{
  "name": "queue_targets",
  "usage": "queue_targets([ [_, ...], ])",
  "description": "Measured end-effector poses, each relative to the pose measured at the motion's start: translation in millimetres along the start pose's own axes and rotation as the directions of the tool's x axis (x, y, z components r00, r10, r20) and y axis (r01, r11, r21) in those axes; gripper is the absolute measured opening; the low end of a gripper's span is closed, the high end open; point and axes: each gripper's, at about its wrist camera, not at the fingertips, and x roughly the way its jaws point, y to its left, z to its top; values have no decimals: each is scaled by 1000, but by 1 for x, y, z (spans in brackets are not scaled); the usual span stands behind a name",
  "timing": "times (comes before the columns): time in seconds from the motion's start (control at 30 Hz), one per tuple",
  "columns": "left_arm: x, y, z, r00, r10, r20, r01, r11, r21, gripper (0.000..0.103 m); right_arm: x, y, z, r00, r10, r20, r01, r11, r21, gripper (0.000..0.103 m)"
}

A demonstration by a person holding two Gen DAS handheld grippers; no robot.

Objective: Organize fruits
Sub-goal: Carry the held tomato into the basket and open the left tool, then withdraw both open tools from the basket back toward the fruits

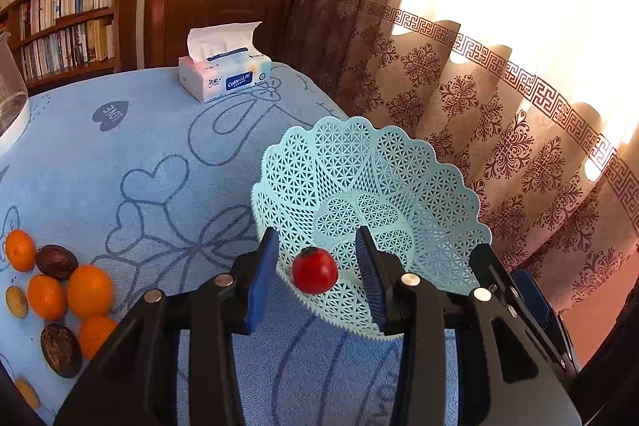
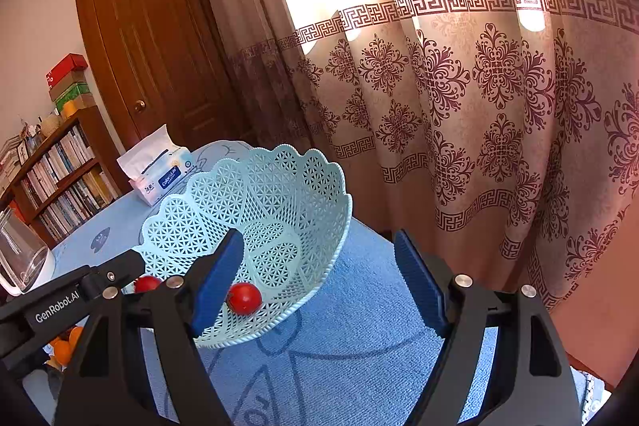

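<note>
A: L gripper (image 1: 317, 276) — how wide were the jaws?

B: Partly open. A red tomato (image 1: 314, 270) sat between the blue pads (image 1: 261, 280) w/ a gap on both sides, so nothing was gripped. It lay inside the near rim of the pale blue basket (image 1: 399, 170).

A: R gripper (image 2: 319, 282)?

B: Wider open, empty. Its left pad stood over the basket's near wall, its right pad over bare blue tablecloth (image 2: 359, 306); can't tell if it touched the basket. From that view 2 red tomatoes showed, 1 (image 2: 244, 298) by the left pad, 1 (image 2: 147, 283) beside the L gripper's finger.

A: Pose?

B: Both pointed forward and down toward the basket, side by side.

A: Other fruit?

B: Oranges (image 1: 90, 291) and dark brown fruits (image 1: 56, 261) were clustered on the cloth at left, well apart from the basket. Tissue pack (image 1: 225, 76) at the far edge.
</note>
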Motion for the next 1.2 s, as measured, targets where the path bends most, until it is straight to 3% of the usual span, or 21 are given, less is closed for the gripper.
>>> queue_targets([
  [0.03,-3,3,-1,1000,7,11,-7,1000,-7,62,0,0,0,1000,0,0,0,1000,0,80],
  [0.13,-9,12,-2,1000,22,20,-21,999,-24,67,-1,0,0,1000,1,4,-1,1000,-2,84],
  [0.2,-14,18,-4,999,40,27,-39,999,-34,76,-1,1,0,1000,1,8,-1,1000,-2,84],
  [0.4,-29,24,-14,976,208,69,-210,978,12,92,-2,1,0,1000,5,13,-5,1000,-5,84],
  [0.6,-44,23,-29,917,377,134,-392,913,116,92,-3,2,-1,1000,8,18,-7,1000,-13,84],
  [0.7,-48,27,-38,894,424,144,-443,885,147,92,-4,3,-1,1000,9,21,-8,1000,-20,84],
  [1.2,-77,54,-61,868,477,135,-491,866,94,92,-7,13,-2,999,39,31,-37,997,-64,89],
])
